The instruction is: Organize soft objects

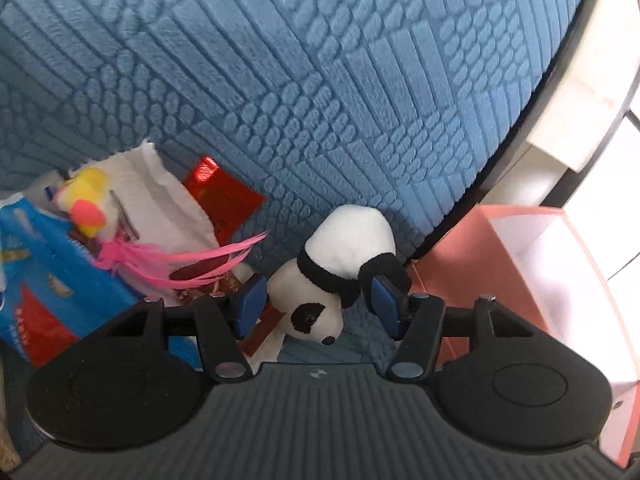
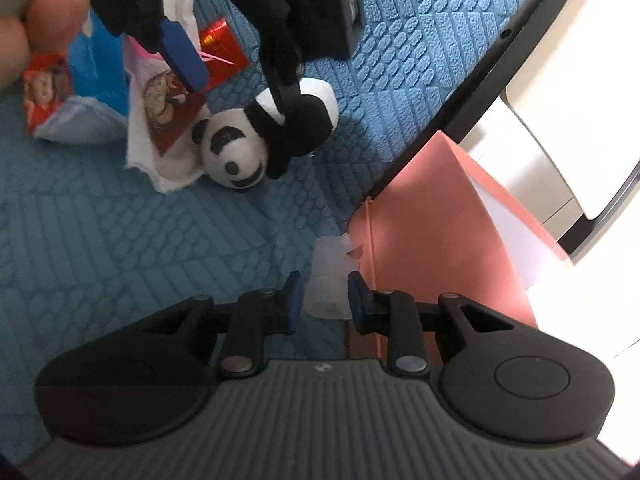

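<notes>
Left gripper (image 1: 320,304): jaws wide apart, straddling the panda (image 1: 340,268), pads not closed on it.
Right gripper (image 2: 322,300): jaws parted, over a white tissue (image 2: 330,276).
Panda: on the blue mat (image 1: 320,80), at 11 o'clock from the right gripper.
Pink box (image 2: 440,232): at 1 o'clock of the right gripper.
Clutter: yellow plush (image 1: 88,200), red packet (image 1: 224,196), at 10 o'clock of the left gripper.

Left gripper (image 1: 320,304): jaws spread wide, blue pads (image 1: 250,306) well apart, low centre of left wrist frame. Right gripper (image 2: 320,300): jaws parted, narrower gap, low centre of right wrist frame. Bare fingers (image 2: 52,12) blurred, upper left.
</notes>
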A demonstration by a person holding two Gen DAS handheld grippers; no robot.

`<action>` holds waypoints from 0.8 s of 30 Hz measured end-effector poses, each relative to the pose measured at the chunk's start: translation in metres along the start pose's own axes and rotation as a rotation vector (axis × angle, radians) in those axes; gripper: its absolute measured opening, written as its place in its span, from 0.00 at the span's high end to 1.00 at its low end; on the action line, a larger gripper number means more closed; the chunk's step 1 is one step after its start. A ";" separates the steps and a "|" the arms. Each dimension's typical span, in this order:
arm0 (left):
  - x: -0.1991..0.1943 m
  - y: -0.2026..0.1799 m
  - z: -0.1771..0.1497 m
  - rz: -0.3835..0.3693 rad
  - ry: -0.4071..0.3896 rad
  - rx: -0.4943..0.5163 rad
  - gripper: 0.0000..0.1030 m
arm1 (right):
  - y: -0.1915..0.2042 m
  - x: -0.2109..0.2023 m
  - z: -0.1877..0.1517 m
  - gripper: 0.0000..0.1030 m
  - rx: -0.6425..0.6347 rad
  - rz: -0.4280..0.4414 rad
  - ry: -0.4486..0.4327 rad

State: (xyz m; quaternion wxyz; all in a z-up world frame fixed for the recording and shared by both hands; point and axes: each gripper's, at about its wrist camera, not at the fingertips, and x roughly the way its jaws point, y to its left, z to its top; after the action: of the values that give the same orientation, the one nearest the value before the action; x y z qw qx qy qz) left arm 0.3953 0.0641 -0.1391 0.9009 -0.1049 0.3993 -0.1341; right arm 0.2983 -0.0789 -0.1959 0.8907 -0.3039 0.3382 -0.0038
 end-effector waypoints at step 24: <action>0.069 -0.031 -0.012 0.117 0.088 0.192 0.39 | 0.013 0.019 -0.005 0.76 -0.122 -0.036 0.009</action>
State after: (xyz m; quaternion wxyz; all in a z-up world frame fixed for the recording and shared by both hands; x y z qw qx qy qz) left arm 0.4261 0.0111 -0.1857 0.8947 0.0111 0.4292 -0.1231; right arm 0.3073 -0.0751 -0.2168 0.8687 -0.3637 0.3364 -0.0007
